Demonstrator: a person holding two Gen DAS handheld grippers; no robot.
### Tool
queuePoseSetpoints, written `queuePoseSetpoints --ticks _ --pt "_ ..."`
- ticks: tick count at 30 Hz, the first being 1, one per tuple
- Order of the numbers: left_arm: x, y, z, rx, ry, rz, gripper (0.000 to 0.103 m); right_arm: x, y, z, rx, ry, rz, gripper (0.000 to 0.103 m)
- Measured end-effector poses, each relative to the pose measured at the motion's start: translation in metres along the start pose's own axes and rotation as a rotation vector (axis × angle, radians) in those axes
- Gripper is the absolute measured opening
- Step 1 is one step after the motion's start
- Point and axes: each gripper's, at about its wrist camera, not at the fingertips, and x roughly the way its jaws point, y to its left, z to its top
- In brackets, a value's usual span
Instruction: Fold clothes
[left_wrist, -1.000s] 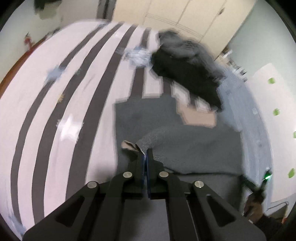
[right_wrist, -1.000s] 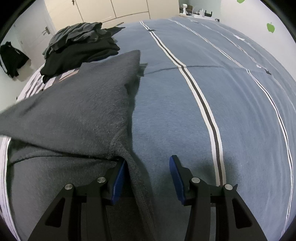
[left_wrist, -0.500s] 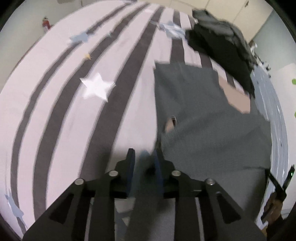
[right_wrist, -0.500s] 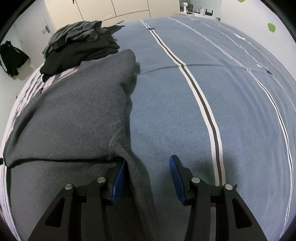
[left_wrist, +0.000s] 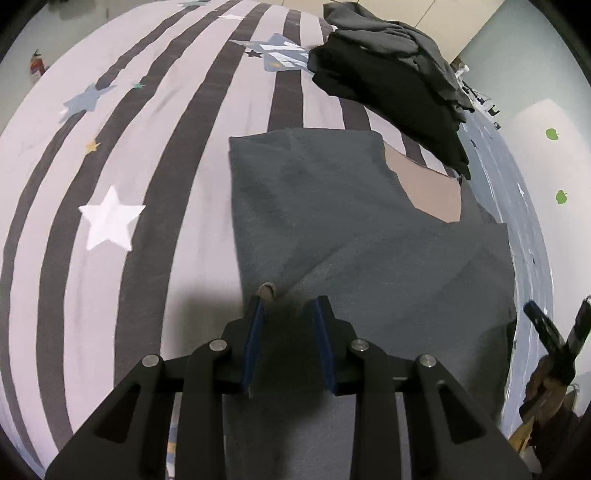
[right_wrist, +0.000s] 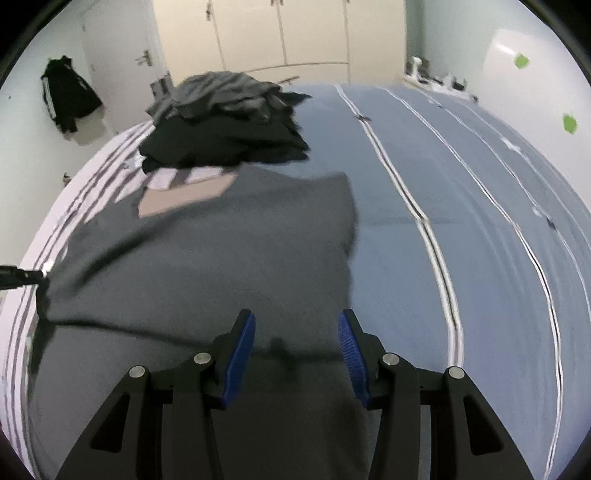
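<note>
On the bed (left_wrist: 155, 173), across the seam between its striped, star-printed cover and the blue cover (right_wrist: 461, 206): grey garment (left_wrist: 332, 229) spread flat, a diagonal fold crease running over it, a tan patch (left_wrist: 428, 188) showing at its far edge. Toward the far edge of the bed, just beyond the garment: heap of dark clothes (left_wrist: 391, 81), black pieces below, grey ones on top. Directly over the garment's near left edge: left gripper (left_wrist: 288, 314), jaws opening, blue pads apart with grey cloth lying loose beneath and between them, not pinched; small tan tag (left_wrist: 266, 288) just beyond the left fingertip. Above the garment's near right part: right gripper (right_wrist: 295, 339), jaws parted at a middling width, nothing clamped, cloth only underneath. At the right rim of the left view: right gripper again, held in a person's hand (left_wrist: 546, 373). Beyond the bed's far edge: cream wardrobe doors (right_wrist: 280, 33); dark jacket (right_wrist: 68, 96) hanging on the left wall.
</note>
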Motion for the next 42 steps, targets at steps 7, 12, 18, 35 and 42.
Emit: queuePoseSetpoints --ticks 7,12,18,35,42 --pt "0.017 0.002 0.01 -0.057 0.056 0.006 0.025 0.039 0.012 0.016 -0.012 0.04 0.017 0.043" --pt "0.025 -0.004 0.014 -0.024 0.057 0.018 0.025 0.057 0.009 0.004 0.006 0.082 0.011 0.043" --pt "0.027 -0.003 0.022 -0.045 0.018 0.008 0.012 0.058 0.006 -0.006 -0.001 0.092 0.009 0.043" --pt "0.006 -0.006 0.001 -0.03 0.015 -0.018 0.009 0.062 0.007 -0.007 -0.008 0.099 0.006 0.043" --pt "0.003 -0.035 -0.022 0.104 0.011 -0.003 0.009 0.062 0.008 -0.007 -0.008 0.101 0.002 0.043"
